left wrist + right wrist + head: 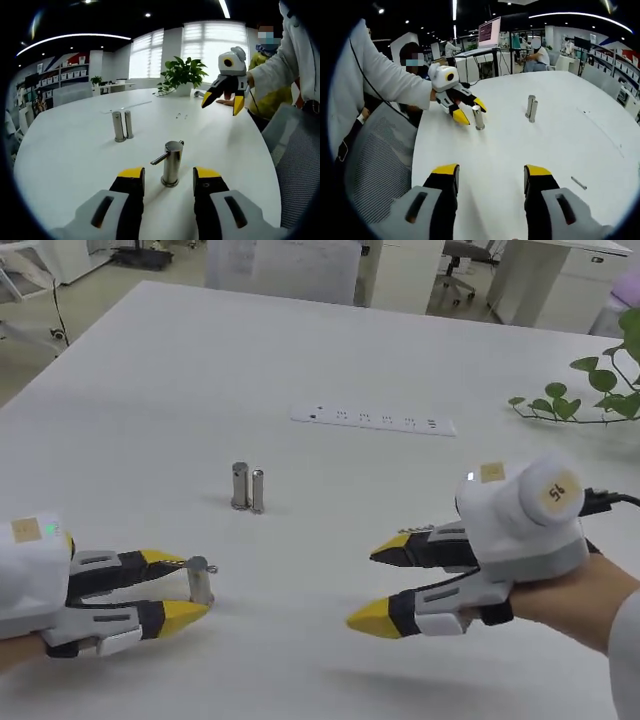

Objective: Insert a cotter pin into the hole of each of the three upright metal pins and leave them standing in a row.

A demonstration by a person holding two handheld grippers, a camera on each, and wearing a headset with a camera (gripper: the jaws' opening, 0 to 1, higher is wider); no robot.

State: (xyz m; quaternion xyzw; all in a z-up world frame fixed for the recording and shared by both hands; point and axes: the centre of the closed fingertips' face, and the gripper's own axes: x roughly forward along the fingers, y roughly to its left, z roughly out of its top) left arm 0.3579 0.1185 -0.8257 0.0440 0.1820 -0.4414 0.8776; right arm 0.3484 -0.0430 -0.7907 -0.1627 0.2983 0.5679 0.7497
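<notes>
- the left gripper (195, 586) is held with its jaws apart; one upright metal pin (172, 162) is seen standing between the jaw tips, with a gap on either side.
- a cotter pin (159, 159) is seen lodged through that pin's top, pointing towards the left jaw.
- two more upright pins (122, 126), side by side, are found well ahead of the left gripper.
- the right gripper (362, 588) is held spread wide over the table (200, 370), nothing between its jaws.

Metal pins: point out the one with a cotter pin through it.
The lone pin between the left gripper's jaws; a cotter pin sticks out sideways. The paired two show none.
</notes>
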